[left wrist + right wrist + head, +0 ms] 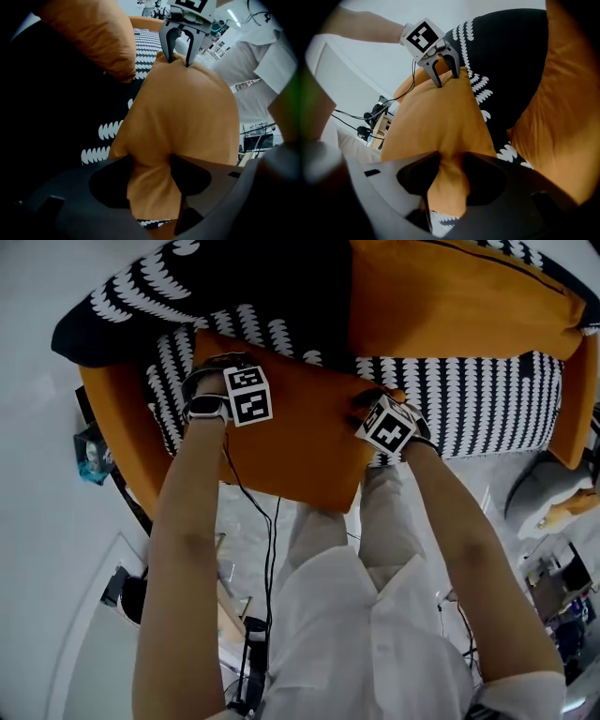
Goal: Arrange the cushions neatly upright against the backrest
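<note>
An orange cushion [300,442] lies across the front of the sofa seat, in front of the person's legs. My left gripper [217,364] is at its far left corner. In the left gripper view the jaws [150,185] stand wide, with the cushion's corner [183,117] loose between them. My right gripper [367,399] is at the far right corner. Its jaws [452,180] pinch the bunched orange fabric [436,126]. Each gripper also shows in the other's view: the right gripper [180,58] and the left gripper [445,77]. A second orange cushion [450,296] and a black patterned cushion [206,287] rest against the backrest.
The sofa has a black-and-white patterned seat [478,399] and orange arms [122,427]. Cables [267,549] hang down by the person's legs. Equipment and clutter [562,587] stand on the floor at the right, and a small item [92,456] sits at the left.
</note>
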{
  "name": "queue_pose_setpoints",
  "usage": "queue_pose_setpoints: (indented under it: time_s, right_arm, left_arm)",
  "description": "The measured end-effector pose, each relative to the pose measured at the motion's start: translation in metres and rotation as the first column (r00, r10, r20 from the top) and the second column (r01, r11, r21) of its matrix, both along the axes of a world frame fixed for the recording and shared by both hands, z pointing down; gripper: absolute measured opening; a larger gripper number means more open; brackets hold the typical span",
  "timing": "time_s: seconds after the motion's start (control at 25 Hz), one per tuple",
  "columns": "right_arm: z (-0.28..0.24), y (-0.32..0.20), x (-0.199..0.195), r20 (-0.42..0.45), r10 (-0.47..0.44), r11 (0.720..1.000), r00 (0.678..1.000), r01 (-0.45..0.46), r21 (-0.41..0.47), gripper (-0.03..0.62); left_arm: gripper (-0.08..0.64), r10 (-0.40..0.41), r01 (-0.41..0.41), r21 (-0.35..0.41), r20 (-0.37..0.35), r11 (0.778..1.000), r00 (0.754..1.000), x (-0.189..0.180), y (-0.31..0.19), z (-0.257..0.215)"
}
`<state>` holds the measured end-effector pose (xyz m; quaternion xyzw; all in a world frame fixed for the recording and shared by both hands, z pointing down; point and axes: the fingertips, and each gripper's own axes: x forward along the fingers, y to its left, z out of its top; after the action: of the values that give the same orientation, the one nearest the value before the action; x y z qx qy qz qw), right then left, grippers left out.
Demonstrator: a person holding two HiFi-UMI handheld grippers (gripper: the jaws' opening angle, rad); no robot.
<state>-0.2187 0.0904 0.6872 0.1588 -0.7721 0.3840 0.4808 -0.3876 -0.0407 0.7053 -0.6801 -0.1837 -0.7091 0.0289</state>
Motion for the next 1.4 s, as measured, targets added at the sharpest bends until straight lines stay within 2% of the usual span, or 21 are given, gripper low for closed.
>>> queue_pose_setpoints:
  time_s: [0.12, 0.24, 0.36, 0.56, 0.8, 0.92, 1.04, 1.24, 1.4]
  right_arm:
    - [-0.002, 0.002, -0.005, -0.019, -0.031, 0.999, 0.999, 0.03, -0.011, 0.101]
    - [-0.007, 0.006, -0.013, -0.06, -0.081, 0.997, 0.995, 0.08, -0.02, 0.035]
    - [-0.018, 0.015, -0.02, -0.069, -0.096, 0.995, 0.993, 0.093, -0.045, 0.015]
    - [-0.042, 0.034, -0.026, -0.062, -0.102, 0.993, 0.993, 0.098, -0.07, 0.014]
    - [-0.081, 0.055, -0.044, -0.048, -0.21, 0.977, 0.977, 0.207, -0.058, 0.014]
    - [-0.1, 0.046, -0.051, -0.055, -0.308, 0.951, 0.95, 0.308, -0.023, 0.012]
    - [-0.121, 0.012, -0.057, -0.09, -0.385, 0.921, 0.919, 0.389, 0.034, 0.012]
    - [-0.152, -0.075, -0.063, -0.184, -0.47, 0.849, 0.863, 0.499, 0.174, 0.012]
    - [-0.165, -0.142, -0.066, -0.275, -0.485, 0.792, 0.83, 0.55, 0.264, 0.014]
  left_arm:
    - [0.246, -0.027, 0.027, 0.004, 0.003, 1.0, 1.0, -0.002, 0.002, -0.003]
    - [0.145, -0.079, 0.079, 0.022, -0.006, 0.997, 0.997, -0.008, 0.006, -0.011]
    - [0.037, -0.129, 0.129, 0.028, 0.001, 0.991, 0.992, -0.015, 0.016, -0.024]
    - [0.02, -0.173, 0.173, -0.003, 0.003, 0.985, 0.985, -0.024, 0.033, -0.054]
    - [0.02, -0.196, 0.196, -0.014, -0.009, 0.98, 0.98, -0.046, 0.057, -0.094]
    - [0.02, -0.178, 0.178, -0.025, 0.0, 0.984, 0.984, -0.064, 0.064, -0.116]
    - [0.02, -0.209, 0.209, -0.009, -0.011, 0.978, 0.978, -0.083, 0.056, -0.141]
    - [0.02, -0.329, 0.336, 0.097, -0.087, 0.937, 0.94, -0.099, -0.003, -0.177]
    - [0.02, -0.363, 0.382, 0.183, -0.13, 0.906, 0.923, -0.107, -0.057, -0.193]
